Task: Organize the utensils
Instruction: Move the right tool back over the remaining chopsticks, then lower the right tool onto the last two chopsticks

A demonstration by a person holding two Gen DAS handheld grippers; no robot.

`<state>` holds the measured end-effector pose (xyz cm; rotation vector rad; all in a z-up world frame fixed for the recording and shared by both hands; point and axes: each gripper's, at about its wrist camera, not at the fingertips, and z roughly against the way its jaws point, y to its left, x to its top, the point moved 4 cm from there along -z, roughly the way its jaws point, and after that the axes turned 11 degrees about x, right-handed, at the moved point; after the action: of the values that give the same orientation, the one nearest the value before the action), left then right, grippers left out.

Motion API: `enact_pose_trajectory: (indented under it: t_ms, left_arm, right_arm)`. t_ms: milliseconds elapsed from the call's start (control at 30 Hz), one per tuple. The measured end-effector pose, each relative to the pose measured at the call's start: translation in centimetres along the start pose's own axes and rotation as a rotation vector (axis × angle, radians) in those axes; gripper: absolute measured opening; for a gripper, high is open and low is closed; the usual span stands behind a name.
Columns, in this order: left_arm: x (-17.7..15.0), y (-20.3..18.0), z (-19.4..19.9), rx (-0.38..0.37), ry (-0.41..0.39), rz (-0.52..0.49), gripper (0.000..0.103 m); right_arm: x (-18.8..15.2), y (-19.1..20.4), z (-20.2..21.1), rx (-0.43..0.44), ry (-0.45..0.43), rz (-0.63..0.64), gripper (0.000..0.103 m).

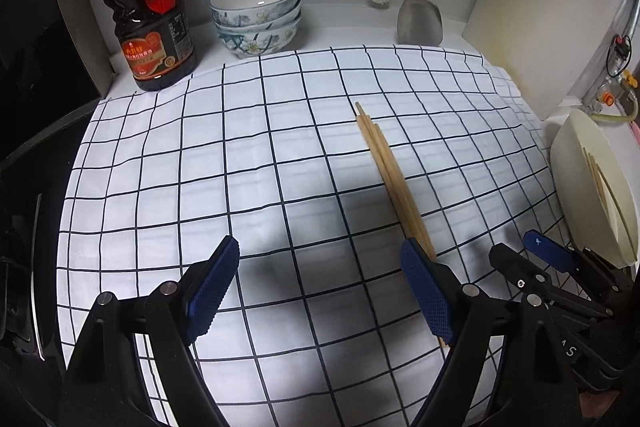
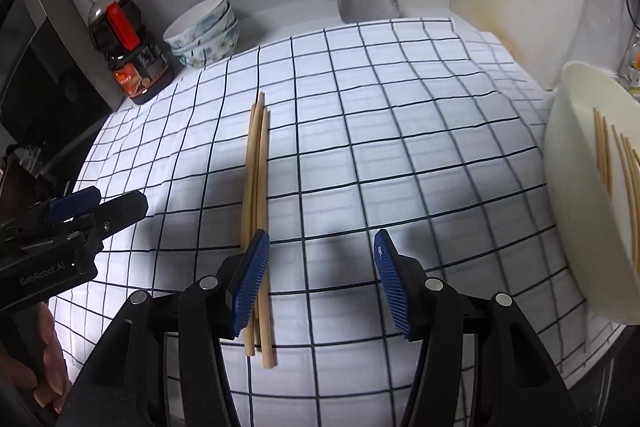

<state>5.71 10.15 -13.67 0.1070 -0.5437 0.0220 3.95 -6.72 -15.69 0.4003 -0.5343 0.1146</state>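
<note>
Step in hand: gathering loose chopsticks into the holder. A bundle of bamboo chopsticks (image 2: 256, 211) lies on the checked cloth (image 1: 200, 155) over the tabletop, roughly mid-cloth, tips pointing toward the back edge. A cream tray (image 2: 580, 187) sits at the right edge with several chopsticks already in it, so the job looks partly done.

Left tool (image 1: 324, 291): jaws wide, nothing between them; the chopstick bundle runs just beside and under its right-hand pad. Right tool (image 2: 320, 279): jaws moderately apart, empty; the bundle passes behind its left-hand pad, outside the gap. Neither tool grips anything.

Next move, as I judge it: one tool must shift sideways so the bundle sits between its pads, come down near the butt ends, and close evenly. The sticks are thin, round and loosely stacked, so a skewed pinch could scatter or roll them.

Writing: the side of the left tool, seen from the right wrist view, reads what looks like "GenRobot.AI", though small and curved. The dark sauce bottle (image 1: 150, 11) at the back-left corner carries a red-and-gold label with Chinese characters, too small to read. Stacked floral bowls (image 1: 258, 17) stand beside it; a metal spatula (image 1: 420, 15) hangs at the back wall.
</note>
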Motion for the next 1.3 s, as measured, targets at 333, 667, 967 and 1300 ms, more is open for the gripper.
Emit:
enact_pose_trajectory:
  t_ms: [333,667,967,1300]
  left_arm:
    - [-0.4,0.1,-2.2,0.001,0.018,-0.014,0.081]
    - [-0.6,0.7,-3.6,0.012,0.043,-0.003,0.081]
    - [-0.9,1.0,-4.0,0.016,0.057,0.013,0.081]
    - [-1.2,1.2,-4.2,0.024,0.067,0.025,0.081]
  right_arm:
    - [-0.1,0.5,-2.5,-0.016,0.014,0.021,0.052]
    - [-0.1,0.5,-3.9,-0.01,0.031,0.032,0.052]
    - [-0.2,0.9,-4.9,-0.028,0.056,0.07,0.052]
    - [-0.3,1.9,-5.3,-0.038,0.058,0.139,0.052]
